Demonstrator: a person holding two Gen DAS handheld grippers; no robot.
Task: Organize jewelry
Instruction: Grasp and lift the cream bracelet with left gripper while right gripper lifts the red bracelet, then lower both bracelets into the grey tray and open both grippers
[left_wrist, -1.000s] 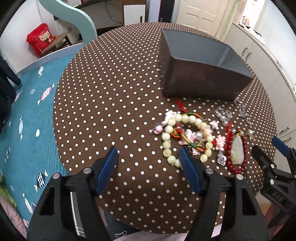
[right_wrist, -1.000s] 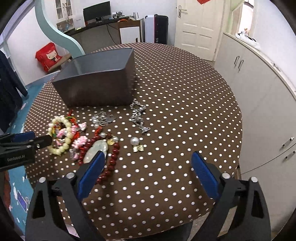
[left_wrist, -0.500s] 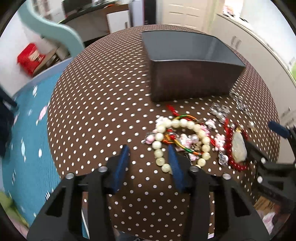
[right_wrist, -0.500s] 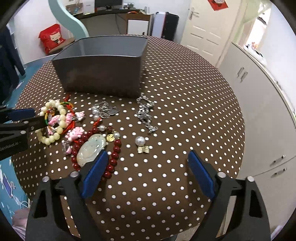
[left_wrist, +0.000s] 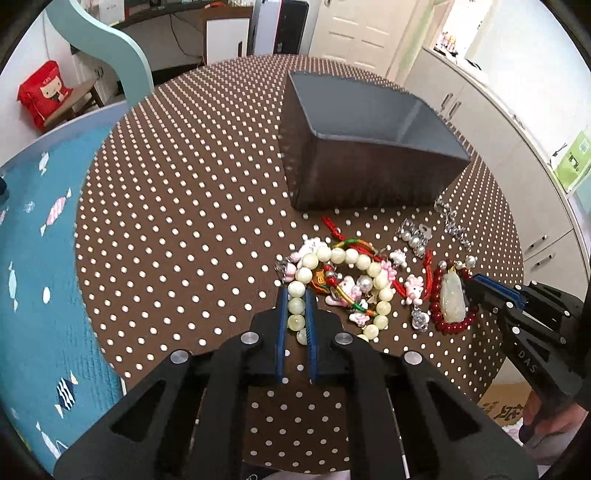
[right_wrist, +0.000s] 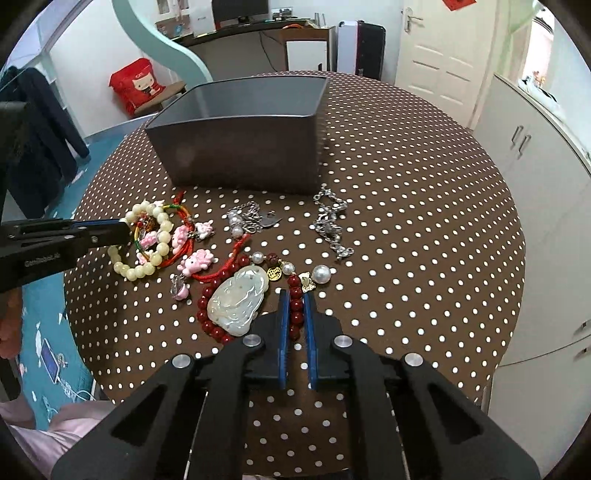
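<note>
Brown polka-dot cloth covers the round desk (left_wrist: 177, 206), and a dark grey open box (right_wrist: 243, 140) stands toward its far side; everything else lies in front of that box, on the side nearer the cameras. Just before the box's front wall sits a scatter of jewelry: a cream bead bracelet (left_wrist: 343, 258) tangled with red and green cords and small pink charms (right_wrist: 195, 260), a red bead bracelet (right_wrist: 295, 310) carrying a pale jade pendant (right_wrist: 238, 299), a silver chain (right_wrist: 330, 225) close to the box's right corner, and a pearl-and-silver piece (right_wrist: 247, 219) between the chain and the cream beads. The left gripper (left_wrist: 296, 295) has its blue fingers (left_wrist: 282, 321) drawn close together around the near-left arc of the cream bead bracelet, with several beads lined up between the pads, so it is clenched on that strand while the strand rests on the cloth. The right gripper (right_wrist: 296, 295) is likewise closed narrowly on the right side of the red bead bracelet, two or three red beads showing between its fingers (right_wrist: 309, 325), with the jade pendant lying just to their left. Both bracelets lie in front of the box, the cream one before its left part and the red one before its right part. A teal play mat (left_wrist: 33, 266) covers the floor to the left of the desk.
</note>
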